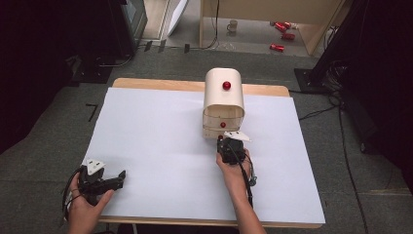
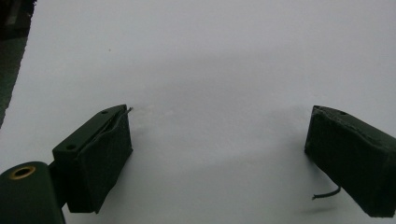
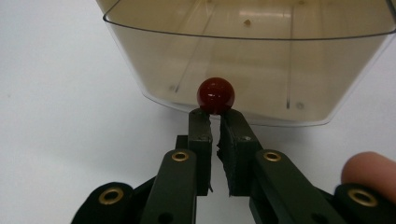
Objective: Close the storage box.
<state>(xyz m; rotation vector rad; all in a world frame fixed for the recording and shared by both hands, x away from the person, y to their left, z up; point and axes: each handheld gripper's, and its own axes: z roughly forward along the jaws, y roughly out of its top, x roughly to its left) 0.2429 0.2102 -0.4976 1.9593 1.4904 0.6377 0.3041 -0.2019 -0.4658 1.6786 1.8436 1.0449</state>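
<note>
A cream bread box [image 1: 223,95] with a rounded top stands at the back middle of the white table [image 1: 160,141]. One red knob [image 1: 226,85] sits on its top and a second red knob [image 1: 222,125] on its clear front lid [image 3: 261,60]. My right gripper [image 1: 223,141] points at the lower knob [image 3: 215,95]. In the right gripper view its jaws [image 3: 215,114] stand almost together, tips touching the underside of that knob. My left gripper [image 1: 120,178] rests near the front left corner, and its jaws [image 2: 219,116] are wide apart over bare table.
Grey carpet surrounds the table, with black stands at the left and right. A wooden frame with red cans [image 1: 282,29] and a mug [image 1: 233,25] on the floor lies beyond the far edge. A fingertip [image 3: 369,168] shows beside the right gripper.
</note>
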